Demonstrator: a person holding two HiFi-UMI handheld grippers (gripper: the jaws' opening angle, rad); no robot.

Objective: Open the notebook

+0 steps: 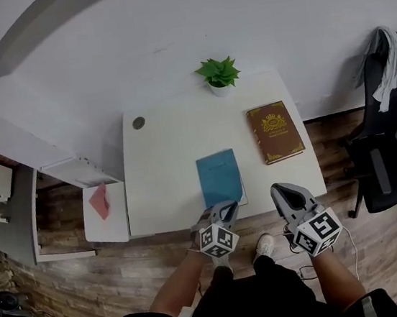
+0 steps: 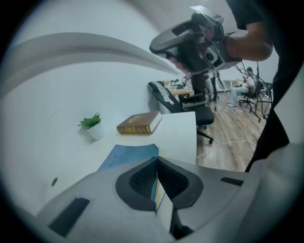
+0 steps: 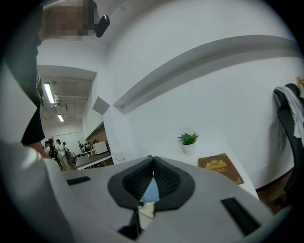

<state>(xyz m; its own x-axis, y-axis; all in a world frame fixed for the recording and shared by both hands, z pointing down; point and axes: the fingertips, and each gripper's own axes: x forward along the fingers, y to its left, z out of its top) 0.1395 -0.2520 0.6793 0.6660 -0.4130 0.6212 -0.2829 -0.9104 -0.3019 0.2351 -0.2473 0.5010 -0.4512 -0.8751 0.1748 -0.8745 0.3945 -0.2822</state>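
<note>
A blue notebook (image 1: 220, 177) lies near the front edge of the white table (image 1: 161, 152). My left gripper (image 1: 226, 208) is at its near edge, shut on the blue cover. In the left gripper view the cover (image 2: 129, 156) runs between the dark pads (image 2: 142, 179), lifted a little off the white pages below. My right gripper (image 1: 285, 190) hovers at the table's front edge to the right of the notebook, with its jaws together and nothing held. Through the slit below its tips (image 3: 153, 161) a bit of the notebook (image 3: 150, 192) shows.
A brown hardcover book (image 1: 275, 132) lies at the table's back right and a small potted plant (image 1: 218, 74) at the back edge. A black office chair (image 1: 388, 136) stands to the right. A low white side table (image 1: 113, 223) with a red item (image 1: 100, 201) stands to the left.
</note>
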